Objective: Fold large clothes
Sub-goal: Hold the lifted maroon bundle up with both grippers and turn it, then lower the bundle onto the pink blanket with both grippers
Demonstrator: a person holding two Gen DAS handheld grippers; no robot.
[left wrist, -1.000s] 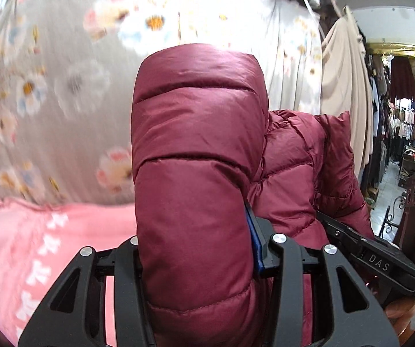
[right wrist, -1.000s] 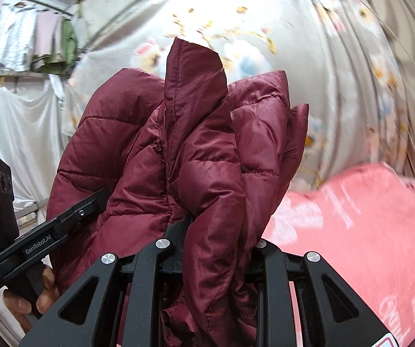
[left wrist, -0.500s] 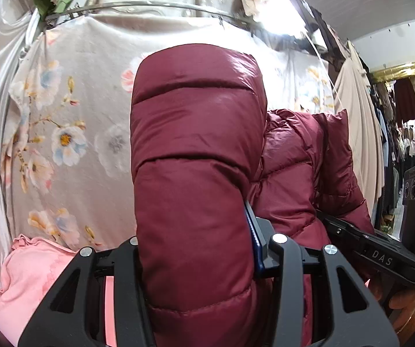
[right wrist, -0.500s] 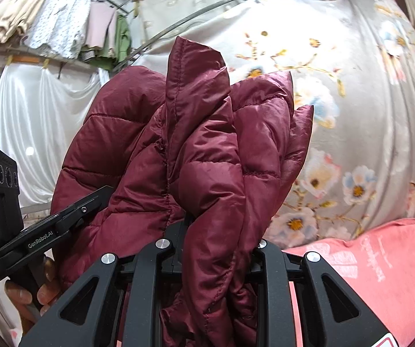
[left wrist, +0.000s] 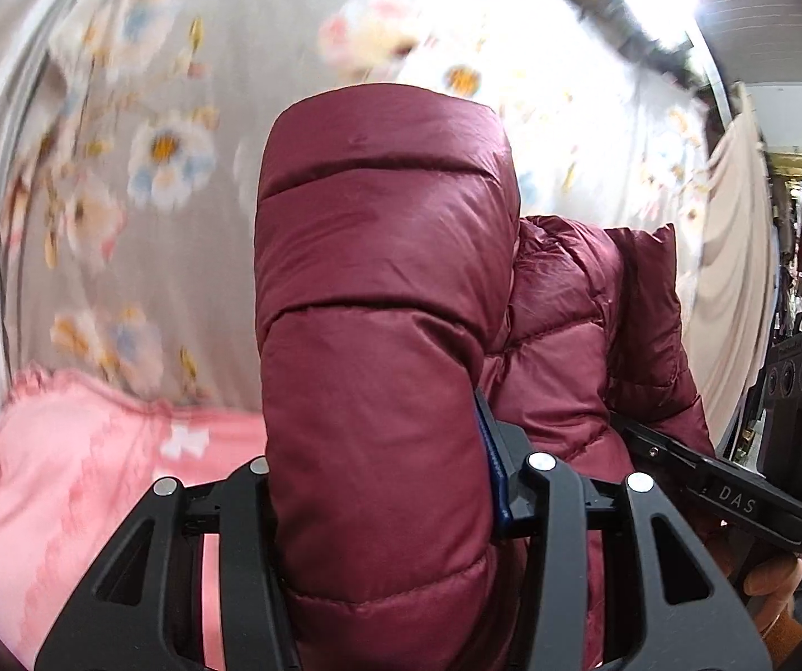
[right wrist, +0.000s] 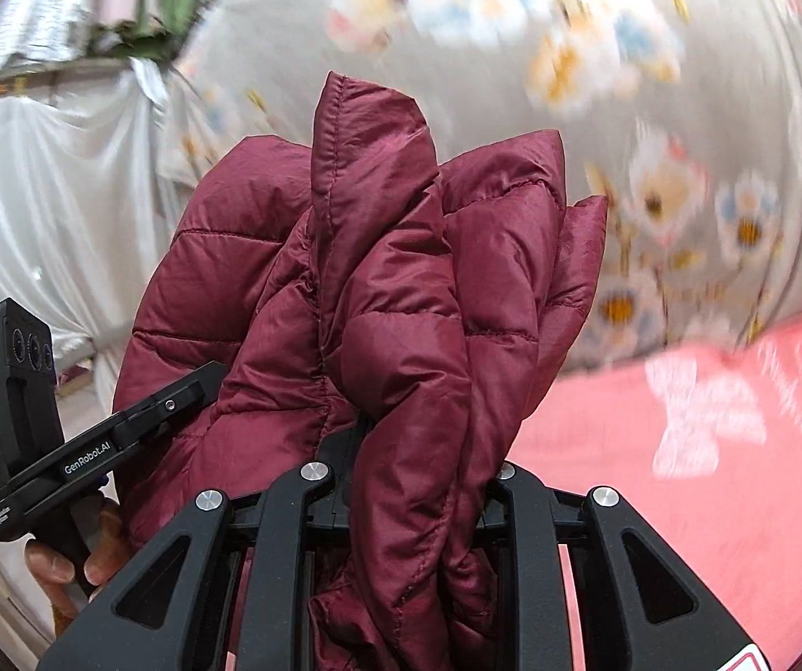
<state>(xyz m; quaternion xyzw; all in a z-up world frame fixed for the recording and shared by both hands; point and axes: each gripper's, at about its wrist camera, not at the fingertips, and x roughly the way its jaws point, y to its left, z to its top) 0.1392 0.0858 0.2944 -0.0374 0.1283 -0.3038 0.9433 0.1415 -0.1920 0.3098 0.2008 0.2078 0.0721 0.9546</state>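
Observation:
A dark red quilted puffer jacket (left wrist: 384, 335) is lifted in the air between both grippers. My left gripper (left wrist: 384, 481) is shut on a thick padded roll of it, which fills the middle of the left wrist view. My right gripper (right wrist: 417, 481) is shut on a bunched edge of the same jacket (right wrist: 401, 302); several folds stand up from its jaws. The right gripper's body (left wrist: 736, 497) shows at the right of the left wrist view, behind the jacket. The left gripper's body (right wrist: 65, 447), with a hand on its grip, shows at the left of the right wrist view.
A pink bedspread (left wrist: 82, 481) lies below and ahead; it also shows as the pink bedspread (right wrist: 708, 447) on the right. A grey floral curtain (left wrist: 149, 112) hangs behind it. White sheeting (right wrist: 37, 212) hangs at the left, and hung clothes (left wrist: 736, 257) at the right.
Both grippers have swung sideways with the jacket still clamped. The backdrop slid from the curtain's upper part down to the pink bedspread, now blurred. Neither grip on the jacket has changed.

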